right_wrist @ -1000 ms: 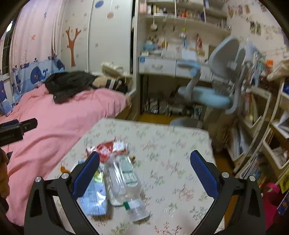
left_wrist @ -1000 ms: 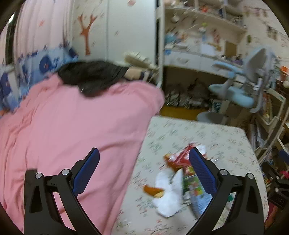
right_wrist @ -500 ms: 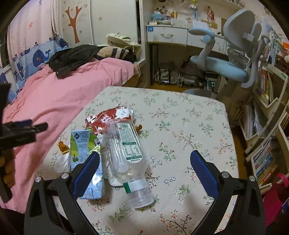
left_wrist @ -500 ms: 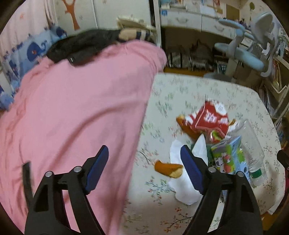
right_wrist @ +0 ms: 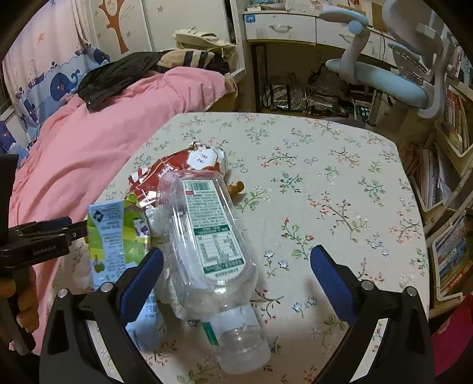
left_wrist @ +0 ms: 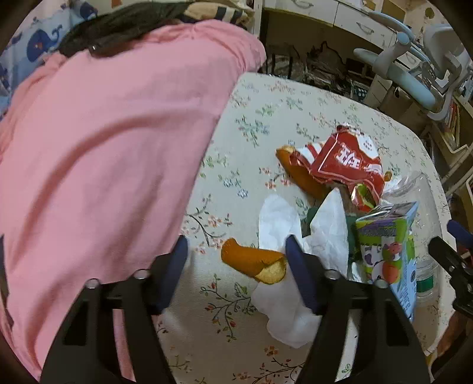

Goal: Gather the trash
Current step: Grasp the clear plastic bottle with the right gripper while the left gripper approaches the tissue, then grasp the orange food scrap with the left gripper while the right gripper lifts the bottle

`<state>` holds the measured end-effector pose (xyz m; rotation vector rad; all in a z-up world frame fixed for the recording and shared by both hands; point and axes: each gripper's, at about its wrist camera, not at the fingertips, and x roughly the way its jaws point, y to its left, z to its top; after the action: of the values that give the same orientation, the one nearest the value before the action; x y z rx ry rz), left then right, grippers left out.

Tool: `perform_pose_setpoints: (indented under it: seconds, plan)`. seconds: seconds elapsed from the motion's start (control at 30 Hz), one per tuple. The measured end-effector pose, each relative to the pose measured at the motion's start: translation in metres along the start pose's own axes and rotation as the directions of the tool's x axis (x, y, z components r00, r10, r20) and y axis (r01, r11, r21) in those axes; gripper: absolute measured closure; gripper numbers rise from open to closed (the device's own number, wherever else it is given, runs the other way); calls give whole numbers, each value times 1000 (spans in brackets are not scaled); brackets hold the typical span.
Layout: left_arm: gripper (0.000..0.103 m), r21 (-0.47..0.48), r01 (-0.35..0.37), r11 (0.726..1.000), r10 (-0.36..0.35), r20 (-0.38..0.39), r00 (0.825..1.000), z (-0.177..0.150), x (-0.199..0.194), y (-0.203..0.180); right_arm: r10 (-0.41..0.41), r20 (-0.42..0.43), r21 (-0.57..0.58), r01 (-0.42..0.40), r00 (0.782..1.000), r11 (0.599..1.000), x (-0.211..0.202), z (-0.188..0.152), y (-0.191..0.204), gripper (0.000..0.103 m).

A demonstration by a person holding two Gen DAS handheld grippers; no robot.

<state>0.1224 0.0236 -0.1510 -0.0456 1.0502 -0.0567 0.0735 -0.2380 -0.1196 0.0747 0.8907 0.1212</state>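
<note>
Trash lies on a floral table (left_wrist: 260,118): an orange peel piece (left_wrist: 254,261), a white tissue (left_wrist: 280,218), a red snack wrapper (left_wrist: 343,159), a green juice carton (left_wrist: 387,251) and a clear plastic bottle (right_wrist: 207,236). My left gripper (left_wrist: 236,265) is open, its fingers either side of the orange peel. My right gripper (right_wrist: 236,274) is open over the lower half of the bottle. The carton (right_wrist: 115,236) and wrapper (right_wrist: 177,171) also show in the right wrist view, left of the bottle.
A bed with a pink blanket (left_wrist: 103,133) borders the table's left side. A blue desk chair (right_wrist: 393,76) and a desk (right_wrist: 295,26) stand beyond the table. Bookshelves (right_wrist: 449,183) line the right. The table's right half (right_wrist: 340,183) is bare cloth.
My left gripper has dropped lower and closer to the table, now straddling the orange peel. My right gripper has moved down and forward over the bottle.
</note>
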Motion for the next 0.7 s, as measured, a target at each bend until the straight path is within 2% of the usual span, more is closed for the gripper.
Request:
perform_pose_setpoints:
  seconds: [0.07, 0.1, 0.13, 0.17, 0.2, 0.23, 0.27, 0.43, 0.5, 0.57, 0.63, 0.7]
  plan:
    - [71, -9, 37, 999, -37, -24, 999, 0, 4, 1, 10, -8, -2, -10, 1000, 1000, 4, 0, 1, 7]
    - [84, -10, 41, 999, -41, -24, 999, 0, 4, 1, 11, -14, -2, -11, 1000, 1000, 6, 0, 1, 8]
    - [87, -11, 64, 998, -64, -29, 997, 1, 3, 1, 14, -22, -2, -14, 1000, 1000, 9, 0, 1, 9]
    - [94, -17, 78, 997, -79, -30, 996, 1, 1, 2, 22, -30, 0, -22, 999, 1000, 11, -1, 1, 15]
    - [102, -24, 91, 996, -92, -32, 995, 2, -1, 3, 38, -38, 5, -38, 999, 999, 12, -2, 0, 30]
    - [102, -33, 120, 992, -121, -24, 992, 3, -6, 4, 69, -54, 18, -68, 996, 997, 14, -3, -2, 40]
    - [102, -31, 132, 991, -132, -12, 991, 4, -12, 3, 66, -55, 25, -65, 996, 998, 13, -4, -3, 42]
    - [102, -20, 185, 982, -184, 66, 981, 9, -39, 0, 93, -27, 70, -91, 995, 993, 0, -6, -14, 44]
    - [102, -11, 179, 984, -177, 85, 981, 10, -46, 0, 97, -7, 92, -96, 995, 991, -6, -6, -20, 45]
    - [102, -13, 157, 988, -156, 63, 986, 10, -44, 1, 103, 16, 117, -104, 995, 988, -14, -6, -28, 45]
    - [101, -44, 134, 990, -134, 3, 991, 8, -30, 4, 109, 27, 133, -111, 994, 985, -16, -4, -31, 45]
    - [89, -71, 131, 989, -134, -40, 990, 6, -17, 8, 120, 38, 152, -125, 992, 981, -18, -3, -36, 45]
